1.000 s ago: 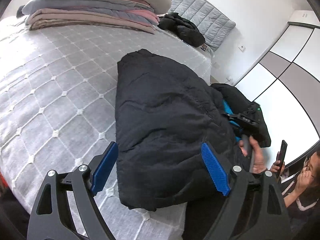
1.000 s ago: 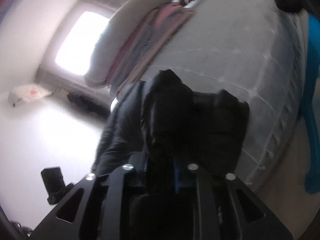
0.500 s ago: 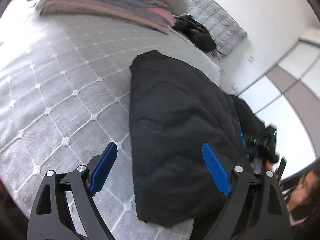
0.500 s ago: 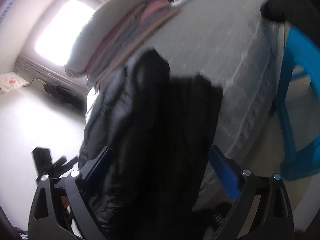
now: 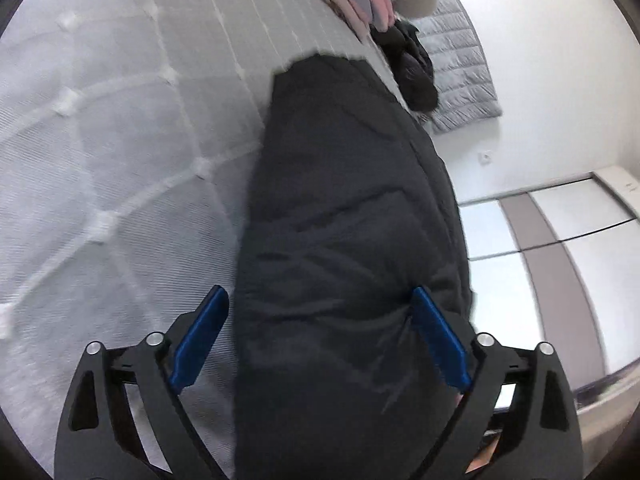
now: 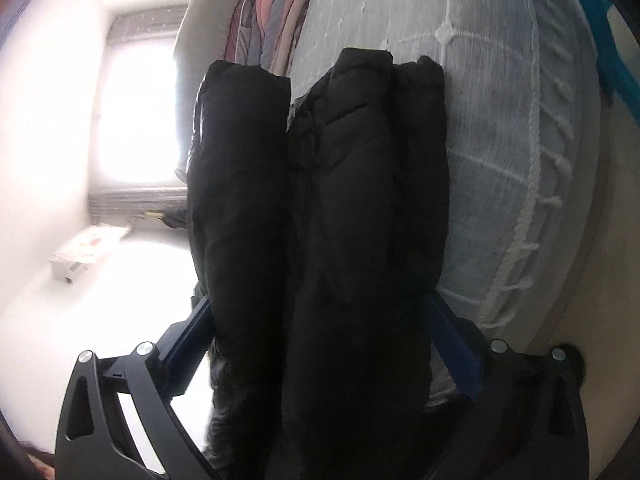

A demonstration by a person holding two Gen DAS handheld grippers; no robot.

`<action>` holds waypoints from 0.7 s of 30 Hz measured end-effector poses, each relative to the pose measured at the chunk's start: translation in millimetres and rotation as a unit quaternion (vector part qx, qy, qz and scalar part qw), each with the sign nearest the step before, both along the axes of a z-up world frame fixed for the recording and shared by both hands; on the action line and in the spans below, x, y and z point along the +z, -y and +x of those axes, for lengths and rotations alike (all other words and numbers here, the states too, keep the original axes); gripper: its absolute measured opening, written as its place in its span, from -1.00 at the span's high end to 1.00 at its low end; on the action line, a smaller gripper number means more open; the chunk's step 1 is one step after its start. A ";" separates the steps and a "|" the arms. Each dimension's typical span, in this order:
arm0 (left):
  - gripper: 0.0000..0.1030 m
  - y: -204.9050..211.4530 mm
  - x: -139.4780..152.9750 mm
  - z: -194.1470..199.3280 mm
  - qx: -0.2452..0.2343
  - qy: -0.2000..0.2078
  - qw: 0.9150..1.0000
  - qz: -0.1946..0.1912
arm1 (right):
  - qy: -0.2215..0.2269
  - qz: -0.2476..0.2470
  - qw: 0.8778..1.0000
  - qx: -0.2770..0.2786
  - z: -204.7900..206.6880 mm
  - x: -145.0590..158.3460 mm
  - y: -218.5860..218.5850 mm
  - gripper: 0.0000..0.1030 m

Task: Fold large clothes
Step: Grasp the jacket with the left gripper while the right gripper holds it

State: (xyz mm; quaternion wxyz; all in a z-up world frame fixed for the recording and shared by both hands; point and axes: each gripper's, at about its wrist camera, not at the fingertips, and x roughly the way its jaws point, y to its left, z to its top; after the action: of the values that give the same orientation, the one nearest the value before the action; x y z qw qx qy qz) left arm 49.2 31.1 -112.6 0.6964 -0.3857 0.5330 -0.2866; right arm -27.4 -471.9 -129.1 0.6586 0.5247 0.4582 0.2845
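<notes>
A black padded jacket [image 5: 352,200] lies folded lengthwise on the grey quilted bed [image 5: 100,120], near its edge. My left gripper [image 5: 320,292] is low over the jacket's near end, its jaws opening wide. The jacket's bulk fills the gap, the left blue pad [image 5: 200,336] beside its edge and the right one against a fold. In the right wrist view the jacket [image 6: 360,160] shows as thick stacked rolls. My right gripper [image 6: 316,300] straddles them, jaws opening, pads partly hidden behind the cloth.
A stack of folded blankets [image 5: 372,0] sits at the bed's far end, with another dark garment [image 5: 416,68] by the grey headboard [image 5: 460,80]. A wardrobe [image 5: 560,240] stands to the right. A blue piece of furniture [image 6: 600,40] stands beside the mattress [image 6: 500,140].
My right gripper went from shut on the jacket to wide open. Both grippers sank and rolled. The left one moved in until the jacket's end lay between its jaws.
</notes>
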 end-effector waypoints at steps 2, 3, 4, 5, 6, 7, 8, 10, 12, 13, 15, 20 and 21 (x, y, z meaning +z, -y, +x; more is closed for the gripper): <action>-0.84 10.1 -6.9 5.2 -0.021 -0.013 1.000 -0.019 | 0.004 0.026 1.000 -0.003 -0.9 -3.1 2.2 -0.87; -0.85 16.1 -9.2 7.1 -0.035 -0.018 0.999 -0.024 | 0.004 0.032 0.999 -0.004 -3.3 -3.3 3.7 -0.87; -0.85 24.4 -9.3 9.0 -0.052 -0.018 0.998 -0.015 | 0.005 0.034 0.999 -0.003 -4.5 -4.3 3.6 -0.87; -0.85 29.4 -7.0 9.9 -0.060 -0.012 0.998 0.000 | 0.011 0.031 0.999 0.004 -4.8 -4.2 1.5 -0.88; -0.84 32.5 -4.0 10.3 -0.063 -0.005 0.998 0.011 | 0.021 0.024 0.999 0.012 -5.7 -1.7 -1.9 -0.87; -0.66 37.3 3.4 9.5 -0.064 0.014 0.997 0.033 | 0.031 0.012 0.999 0.014 -7.8 3.0 -4.5 -0.86; -0.36 40.2 9.3 8.5 -0.063 0.025 0.997 0.049 | 0.038 0.003 0.999 0.016 -8.9 5.1 -7.1 -0.78; 0.02 44.3 26.9 6.3 -0.054 0.060 0.994 0.074 | 0.056 -0.006 0.998 0.020 -12.9 15.0 -13.0 -0.37; 0.25 44.6 43.6 5.2 -0.049 0.090 0.991 0.081 | 0.066 -0.005 0.998 0.022 -13.1 24.3 -17.1 -0.21; 0.33 45.4 53.3 3.8 -0.047 0.106 0.989 0.088 | 0.077 -0.009 0.997 0.025 -12.6 33.8 -21.6 -0.18; 0.39 44.8 73.9 0.7 -0.044 0.140 0.983 0.110 | 0.088 -0.021 0.995 0.034 -7.0 46.8 -33.0 -0.18; 0.43 1.0 107.1 1.6 -0.007 0.177 0.973 0.150 | 0.100 -0.057 0.989 0.092 27.0 67.4 -93.2 -0.18; 0.43 -15.3 109.3 6.1 0.008 0.175 0.972 0.154 | 0.097 -0.058 0.988 0.103 38.0 65.5 -108.4 -0.18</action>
State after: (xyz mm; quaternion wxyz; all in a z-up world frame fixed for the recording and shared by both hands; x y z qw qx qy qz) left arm 55.3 46.5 -3.3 0.8321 -0.2223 0.4376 -0.2583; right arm 10.5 -363.5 -63.6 0.6960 0.4057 0.4597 0.3737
